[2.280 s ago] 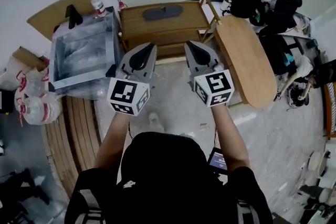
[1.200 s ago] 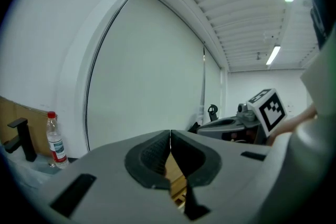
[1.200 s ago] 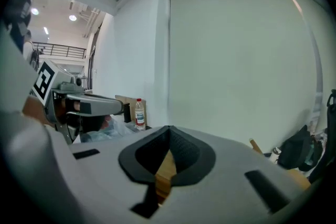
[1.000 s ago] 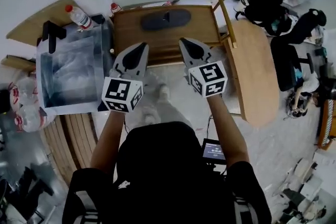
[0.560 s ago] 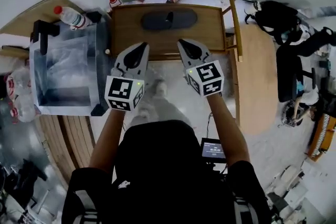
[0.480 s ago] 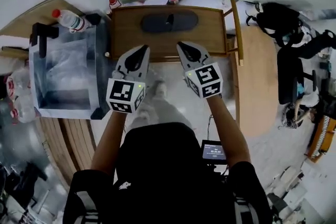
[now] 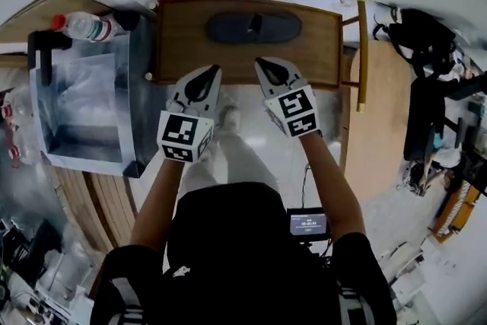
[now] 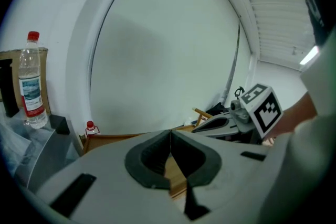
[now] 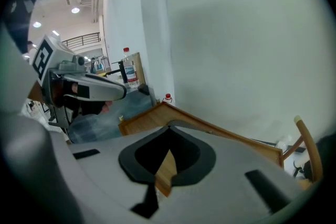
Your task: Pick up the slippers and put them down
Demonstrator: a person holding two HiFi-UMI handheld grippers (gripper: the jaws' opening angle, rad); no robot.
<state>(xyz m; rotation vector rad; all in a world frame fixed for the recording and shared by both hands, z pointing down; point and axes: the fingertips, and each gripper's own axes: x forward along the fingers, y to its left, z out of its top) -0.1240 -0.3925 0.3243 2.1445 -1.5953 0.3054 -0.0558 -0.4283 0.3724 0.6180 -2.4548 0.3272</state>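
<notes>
2 sets of jaws, both pinched together on nothing: i see my left hand-held gripper (image 7: 215, 68) and right hand-held gripper (image 7: 259, 61) side by side before the wooden worktop (image 7: 183, 42); the dark slippers (image 7: 253, 27) lie on it, untouched.

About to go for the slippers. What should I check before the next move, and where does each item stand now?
1. Slippers visible on wooden shelf: ok.
2. Left gripper jaws apart for a grasp: not ok, shut, nothing between them.
3. Right gripper jaws apart: not ok, shut, empty.
4. Grippers at the slippers: not ok, both short of them in the head view.
5. How the two slippers lie against each other: cannot tell, one dark shape.
</notes>
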